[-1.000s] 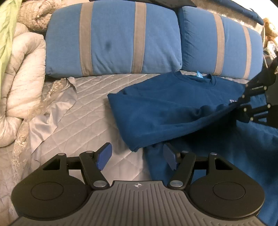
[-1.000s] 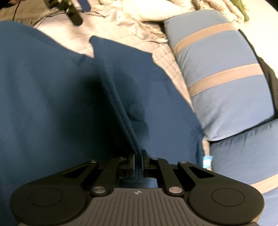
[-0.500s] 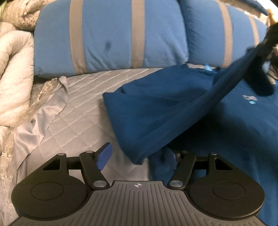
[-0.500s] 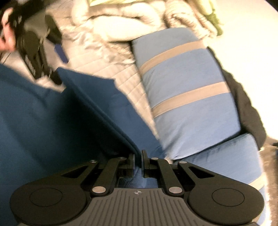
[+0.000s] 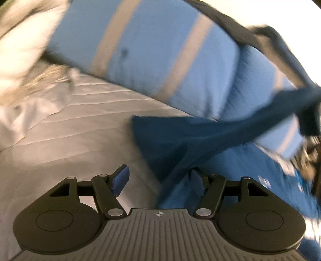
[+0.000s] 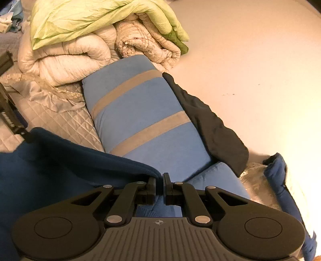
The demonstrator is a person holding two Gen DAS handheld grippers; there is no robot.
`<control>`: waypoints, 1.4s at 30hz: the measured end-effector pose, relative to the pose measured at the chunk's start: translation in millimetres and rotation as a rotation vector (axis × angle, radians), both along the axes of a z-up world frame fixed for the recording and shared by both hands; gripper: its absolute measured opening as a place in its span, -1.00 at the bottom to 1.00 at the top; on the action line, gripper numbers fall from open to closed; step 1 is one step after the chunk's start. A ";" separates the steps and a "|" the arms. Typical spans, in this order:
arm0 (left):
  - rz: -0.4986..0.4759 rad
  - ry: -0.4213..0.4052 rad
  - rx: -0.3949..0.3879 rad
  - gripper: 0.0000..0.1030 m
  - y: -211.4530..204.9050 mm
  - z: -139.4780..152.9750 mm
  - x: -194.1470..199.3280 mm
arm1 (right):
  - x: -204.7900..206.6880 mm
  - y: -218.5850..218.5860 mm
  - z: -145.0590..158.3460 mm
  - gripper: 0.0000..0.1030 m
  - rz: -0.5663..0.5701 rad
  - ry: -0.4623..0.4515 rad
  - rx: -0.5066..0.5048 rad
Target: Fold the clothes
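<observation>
Nearest us, our left gripper (image 5: 158, 180) is spread wide with nothing between its blue pads (image 5: 120, 179). It hovers over the grey quilted bedspread (image 5: 70, 128), and the edge of the navy sweatshirt (image 5: 180, 138) runs down just inside the right-hand pad; we cannot tell whether cloth and pad touch.

Our right gripper (image 6: 159, 183) has its fingers drawn almost together, leaving only a narrow slit. A thick folded edge of the sweatshirt (image 6: 60, 160) reaches the tip of the left-hand finger, but the slit itself looks bare, so we cannot say whether the cloth is pinched.

From there the sweatshirt spreads away to the left of the right wrist view, lying partly on the bedspread. In the left wrist view, which is blurred, a band of the garment is lifted and stretched up toward the right edge, while the rest lies flat with a pale printed mark (image 5: 264, 180) showing.

Just behind the sweatshirt sits a blue pillow with tan stripes (image 6: 140, 120), with a second blue pillow (image 6: 218, 180) beside it. A dark cloth (image 6: 210, 128) is tucked along the far side of the striped pillow, against the pale wall (image 6: 250, 60).

Farthest off, at the end of the pillow, cream comforters (image 6: 66, 58) are rolled in a pile with a light green blanket (image 6: 90, 18) draped on top.
</observation>
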State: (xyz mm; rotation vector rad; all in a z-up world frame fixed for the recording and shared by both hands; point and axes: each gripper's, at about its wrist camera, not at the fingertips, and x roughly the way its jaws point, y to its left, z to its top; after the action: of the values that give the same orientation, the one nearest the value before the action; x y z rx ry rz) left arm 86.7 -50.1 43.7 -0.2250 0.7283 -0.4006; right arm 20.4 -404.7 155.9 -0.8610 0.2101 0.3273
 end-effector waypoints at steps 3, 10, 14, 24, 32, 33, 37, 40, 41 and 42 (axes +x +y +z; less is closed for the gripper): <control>-0.089 -0.009 0.015 0.27 -10.2 -2.3 -5.1 | -0.8 -5.0 0.4 -0.83 -0.009 0.000 0.013; -0.149 -0.037 0.308 0.26 -45.0 -17.6 3.5 | -4.6 -17.2 1.2 -0.83 -0.020 0.020 0.015; -0.095 -0.064 0.399 0.03 -48.9 -20.5 3.1 | -3.4 -31.9 -2.3 -0.83 -0.033 0.062 0.013; -0.050 -0.015 0.381 -0.47 -39.1 -18.3 0.8 | -15.5 -82.0 -70.3 -0.84 -0.063 0.317 -0.023; -0.060 -0.006 0.418 -0.43 -42.3 -19.1 1.0 | -65.8 -87.5 -107.5 -0.82 -0.090 0.255 -0.162; -0.060 -0.009 0.423 -0.43 -42.2 -18.2 -0.5 | -79.8 -84.4 -109.6 -0.81 -0.079 0.230 -0.208; -0.087 0.006 0.456 -0.14 -39.9 -16.2 -7.3 | -134.8 -79.3 -140.2 -0.26 0.010 0.278 -0.394; -0.095 0.014 0.480 -0.10 -35.6 -8.7 -21.6 | -153.4 -91.0 -159.2 0.22 0.039 0.376 -0.371; -0.094 0.003 0.478 -0.08 -32.3 -3.8 -29.2 | -150.3 -95.1 -160.7 0.22 0.032 0.394 -0.343; -0.093 -0.007 0.476 -0.05 -29.0 1.1 -36.8 | -147.2 -99.1 -162.3 0.22 0.026 0.412 -0.315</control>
State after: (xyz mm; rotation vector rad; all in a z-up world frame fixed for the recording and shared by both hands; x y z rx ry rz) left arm 50.0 -79.1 44.7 0.2592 0.8076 -0.3050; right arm -126.7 -503.9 -6.4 -1.1016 0.6465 0.5037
